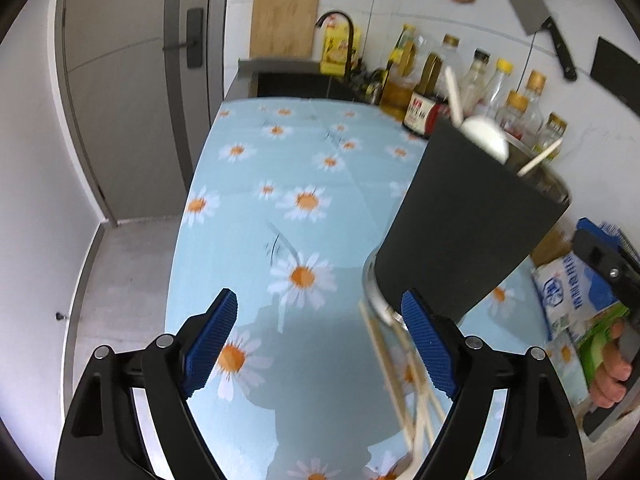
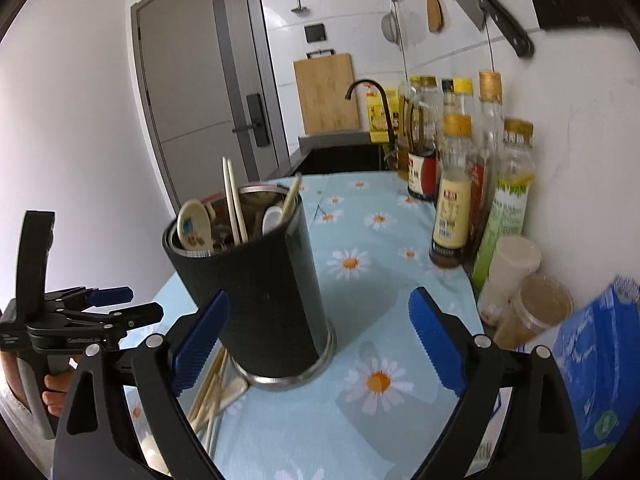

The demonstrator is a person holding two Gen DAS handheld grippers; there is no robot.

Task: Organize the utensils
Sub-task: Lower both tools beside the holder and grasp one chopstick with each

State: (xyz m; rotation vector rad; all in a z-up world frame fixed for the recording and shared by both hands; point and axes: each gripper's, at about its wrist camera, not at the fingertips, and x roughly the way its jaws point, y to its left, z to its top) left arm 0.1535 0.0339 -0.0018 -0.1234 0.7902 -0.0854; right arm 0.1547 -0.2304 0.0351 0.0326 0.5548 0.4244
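Note:
A black utensil holder point(image 2: 256, 288) with a steel rim stands upright on the daisy-print tablecloth point(image 2: 376, 240). It holds spoons point(image 2: 195, 232), chopsticks point(image 2: 234, 204) and a white spoon point(image 1: 486, 136). Several loose wooden chopsticks point(image 2: 212, 392) lie on the cloth at its base, seen also as chopsticks point(image 1: 404, 380) in the left wrist view. My right gripper point(image 2: 320, 296) is open just in front of the holder, its pads clear of it. My left gripper point(image 1: 320, 300) is open over bare cloth, the holder point(image 1: 468, 216) to its right, nothing between its fingers. It shows as the left gripper point(image 2: 140, 302) in the right wrist view.
Sauce and oil bottles point(image 2: 452, 184) line the right wall, with two lidded jars point(image 2: 532, 308) and a blue bag point(image 2: 600, 360) nearer. A sink with a black faucet point(image 2: 368, 96) and a cutting board point(image 2: 326, 92) lie beyond. A cleaver point(image 2: 484, 0) and a wooden spatula point(image 2: 434, 4) hang above.

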